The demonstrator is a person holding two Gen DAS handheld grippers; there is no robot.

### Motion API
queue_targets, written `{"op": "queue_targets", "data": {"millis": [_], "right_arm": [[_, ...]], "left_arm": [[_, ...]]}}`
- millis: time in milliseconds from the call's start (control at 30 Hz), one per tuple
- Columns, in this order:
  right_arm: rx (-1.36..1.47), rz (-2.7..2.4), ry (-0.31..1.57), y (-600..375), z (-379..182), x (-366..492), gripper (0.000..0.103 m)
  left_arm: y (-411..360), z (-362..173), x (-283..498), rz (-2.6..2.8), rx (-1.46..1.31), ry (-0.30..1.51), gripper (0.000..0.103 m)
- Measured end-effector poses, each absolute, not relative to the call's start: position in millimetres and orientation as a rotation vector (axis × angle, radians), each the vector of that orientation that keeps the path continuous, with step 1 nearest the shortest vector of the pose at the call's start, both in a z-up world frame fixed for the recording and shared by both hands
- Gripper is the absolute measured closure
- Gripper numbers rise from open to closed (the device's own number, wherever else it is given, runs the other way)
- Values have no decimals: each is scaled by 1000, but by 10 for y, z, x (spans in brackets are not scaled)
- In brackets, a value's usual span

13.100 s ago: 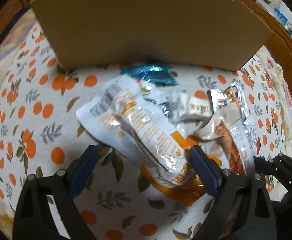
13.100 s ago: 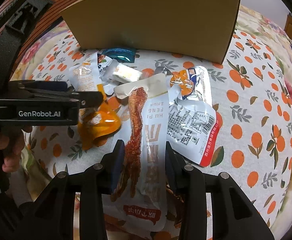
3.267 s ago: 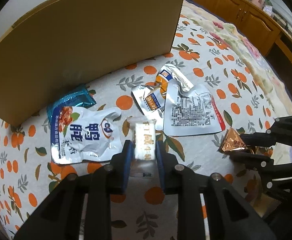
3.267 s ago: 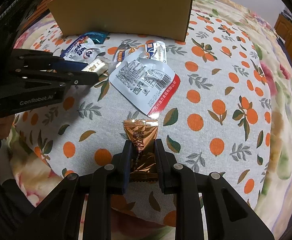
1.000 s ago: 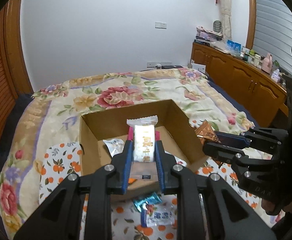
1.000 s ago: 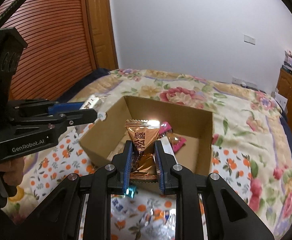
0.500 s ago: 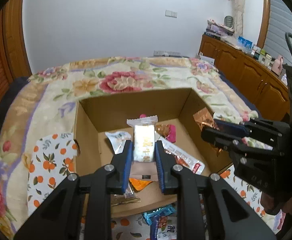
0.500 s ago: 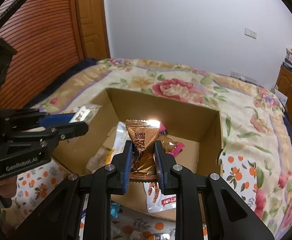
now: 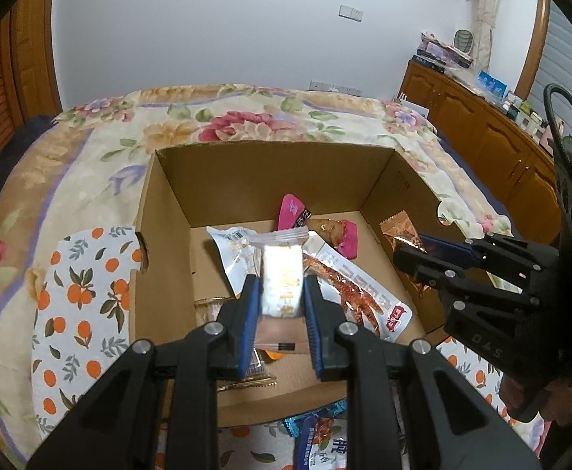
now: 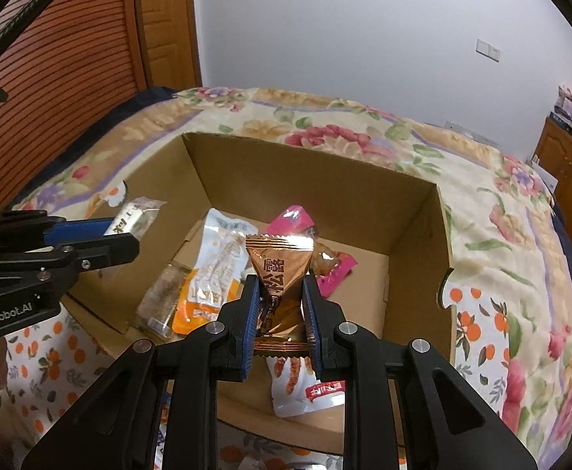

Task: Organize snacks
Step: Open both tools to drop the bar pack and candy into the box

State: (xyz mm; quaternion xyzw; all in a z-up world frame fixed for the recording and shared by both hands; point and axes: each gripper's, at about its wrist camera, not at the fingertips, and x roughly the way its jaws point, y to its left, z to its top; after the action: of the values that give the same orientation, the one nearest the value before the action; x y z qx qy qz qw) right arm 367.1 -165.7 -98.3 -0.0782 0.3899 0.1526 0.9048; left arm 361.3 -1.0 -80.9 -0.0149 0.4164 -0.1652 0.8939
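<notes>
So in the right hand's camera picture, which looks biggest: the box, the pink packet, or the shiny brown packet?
1. cardboard box, clearly biggest.
2. and 3. unsure: the shiny brown packet looks larger than the pink packet, but it is nearer the camera, and the pink one is partly hidden.

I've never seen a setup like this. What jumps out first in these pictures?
Two black grippers, each pinching a snack over an open cardboard box on a flowered bed: the left gripper holds a white bar, the right gripper a copper packet. Several snack packs already lie in the box, a pink one at the back.
</notes>
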Motion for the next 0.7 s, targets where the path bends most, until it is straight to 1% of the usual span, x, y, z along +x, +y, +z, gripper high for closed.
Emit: {"op": "queue_targets", "data": {"millis": [300, 500, 533, 567, 600, 633, 700], "right_arm": [[-163, 302, 840, -1679, -1163, 3702, 83], [-141, 300, 858, -1739, -1261, 3692, 82], [-138, 299, 858, -1746, -1267, 3691, 82], [-135, 300, 856, -1752, -1269, 3688, 82], [-133, 302, 854, -1758, -1268, 3681, 82], [-133, 302, 851, -1759, -1268, 3670, 82], [-134, 301, 849, -1762, -1266, 3663, 82]], "left_arm": [[-79, -941, 3635, -335, -13, 899, 83], [-81, -969, 3648, -315, 0, 916, 80], [-82, -970, 3650, -314, 0, 916, 76], [-81, -968, 3649, -315, -2, 915, 65], [-75, -962, 3646, -317, -7, 912, 60], [-71, -951, 3636, -320, -15, 907, 57], [-60, -938, 3632, -320, -19, 903, 56]]}}
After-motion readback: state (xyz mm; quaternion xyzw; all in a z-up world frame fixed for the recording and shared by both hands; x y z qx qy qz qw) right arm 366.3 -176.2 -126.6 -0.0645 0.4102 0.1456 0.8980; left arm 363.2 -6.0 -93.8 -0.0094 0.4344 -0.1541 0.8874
